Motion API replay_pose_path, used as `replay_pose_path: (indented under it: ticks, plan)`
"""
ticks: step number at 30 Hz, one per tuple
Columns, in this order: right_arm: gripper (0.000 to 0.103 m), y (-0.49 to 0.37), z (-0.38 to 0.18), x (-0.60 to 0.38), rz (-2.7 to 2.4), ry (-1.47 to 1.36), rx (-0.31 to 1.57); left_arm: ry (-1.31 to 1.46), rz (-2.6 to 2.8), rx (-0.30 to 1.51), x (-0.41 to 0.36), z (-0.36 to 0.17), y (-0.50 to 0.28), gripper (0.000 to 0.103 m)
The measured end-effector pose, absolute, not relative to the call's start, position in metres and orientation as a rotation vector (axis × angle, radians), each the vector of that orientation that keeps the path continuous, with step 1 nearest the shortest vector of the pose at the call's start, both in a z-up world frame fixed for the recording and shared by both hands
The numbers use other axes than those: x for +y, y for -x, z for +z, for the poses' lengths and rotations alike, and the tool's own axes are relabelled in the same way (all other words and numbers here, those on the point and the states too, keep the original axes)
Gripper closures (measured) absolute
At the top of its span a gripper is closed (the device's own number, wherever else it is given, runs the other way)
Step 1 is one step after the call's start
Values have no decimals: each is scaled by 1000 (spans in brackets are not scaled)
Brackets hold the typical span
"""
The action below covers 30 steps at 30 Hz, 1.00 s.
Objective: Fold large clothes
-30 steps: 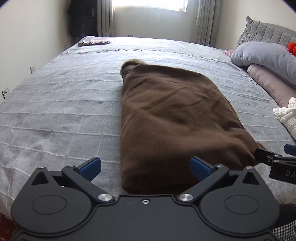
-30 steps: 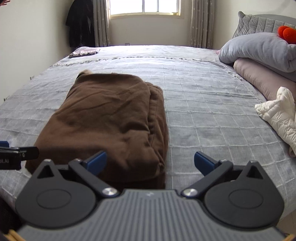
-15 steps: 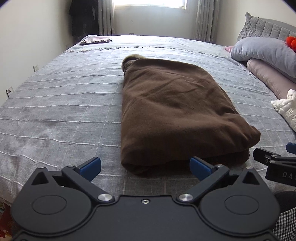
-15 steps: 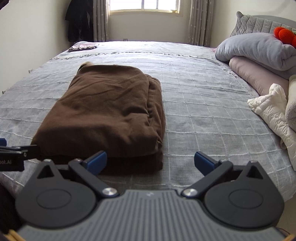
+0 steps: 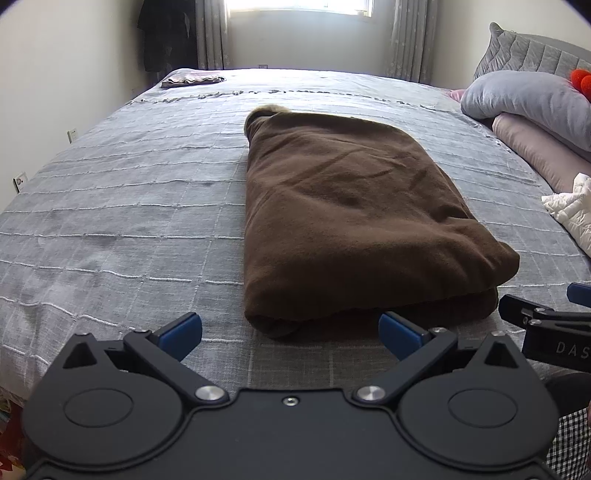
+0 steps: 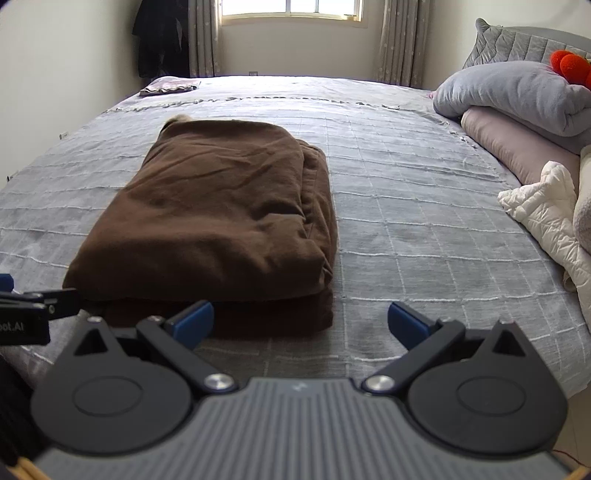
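A brown garment (image 5: 347, 214) lies folded into a thick rectangle on the grey bed (image 5: 122, 206), its near edge toward me. It also shows in the right wrist view (image 6: 229, 218). My left gripper (image 5: 290, 332) is open and empty, just short of the garment's near left corner. My right gripper (image 6: 301, 321) is open and empty, just short of the near right corner. The right gripper's tip shows at the right edge of the left wrist view (image 5: 543, 317); the left gripper's tip shows at the left edge of the right wrist view (image 6: 33, 306).
A white quilted garment (image 6: 546, 218) lies at the bed's right side. Grey and pink pillows (image 6: 513, 96) are stacked at the headboard on the right. A small folded cloth (image 6: 170, 88) sits at the far left corner. A window (image 6: 291, 7) and dark hanging clothes are beyond.
Both grippers have pulled back from the garment toward the bed's near edge. The garment's near edge, under the fingers before, now lies free in front of them.
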State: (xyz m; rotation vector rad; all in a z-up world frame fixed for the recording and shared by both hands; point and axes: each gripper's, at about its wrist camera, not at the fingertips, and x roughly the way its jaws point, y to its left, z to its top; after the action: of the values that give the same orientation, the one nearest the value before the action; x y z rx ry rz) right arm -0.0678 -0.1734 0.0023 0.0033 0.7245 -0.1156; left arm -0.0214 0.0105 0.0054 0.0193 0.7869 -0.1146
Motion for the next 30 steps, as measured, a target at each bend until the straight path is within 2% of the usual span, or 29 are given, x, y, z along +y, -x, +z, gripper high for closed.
replay_pose_path:
  ticks: [30]
  plan:
    - [0,63,-3,-174,-108,0,741,-4,-105,796,18,3,17,0]
